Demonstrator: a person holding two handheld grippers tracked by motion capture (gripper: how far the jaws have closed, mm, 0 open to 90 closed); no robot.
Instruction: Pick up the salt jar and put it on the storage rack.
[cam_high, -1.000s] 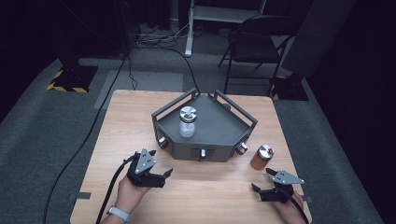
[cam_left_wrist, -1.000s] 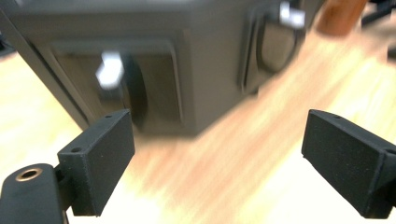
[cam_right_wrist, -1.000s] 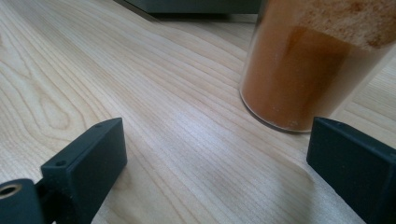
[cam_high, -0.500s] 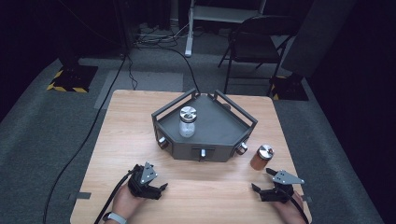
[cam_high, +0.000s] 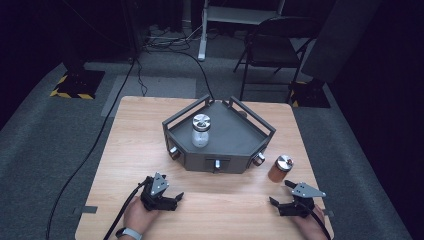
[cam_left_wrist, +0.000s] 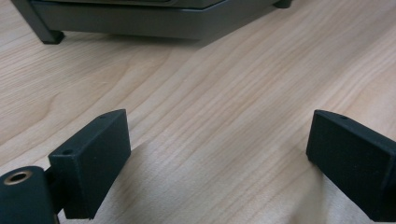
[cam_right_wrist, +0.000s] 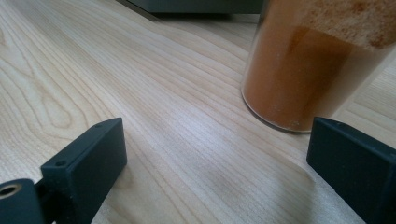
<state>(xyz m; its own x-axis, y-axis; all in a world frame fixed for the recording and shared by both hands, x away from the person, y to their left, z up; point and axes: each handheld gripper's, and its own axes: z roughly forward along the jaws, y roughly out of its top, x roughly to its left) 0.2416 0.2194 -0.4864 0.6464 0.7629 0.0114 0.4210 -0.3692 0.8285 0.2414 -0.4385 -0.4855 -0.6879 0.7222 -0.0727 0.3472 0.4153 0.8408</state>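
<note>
A: From above, why do both grippers rest low on the table (cam_high: 150, 150)?

B: I think they wait. The left gripper (cam_high: 172, 198) has just spread its jaws wider, nothing between. The right gripper (cam_high: 280, 205) is spread too, just before the orange jar (cam_high: 280, 168).

A: And the right gripper view?

B: The orange jar (cam_right_wrist: 317, 65) stands near the jaws, not pinched.

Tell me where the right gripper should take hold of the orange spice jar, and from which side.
Grip the orange spice jar around its glass body, below the metal cap, coming in level from the person's side. It stands upright on the table, just ahead of the open right gripper, and its round body should fit between the jaws.
</note>
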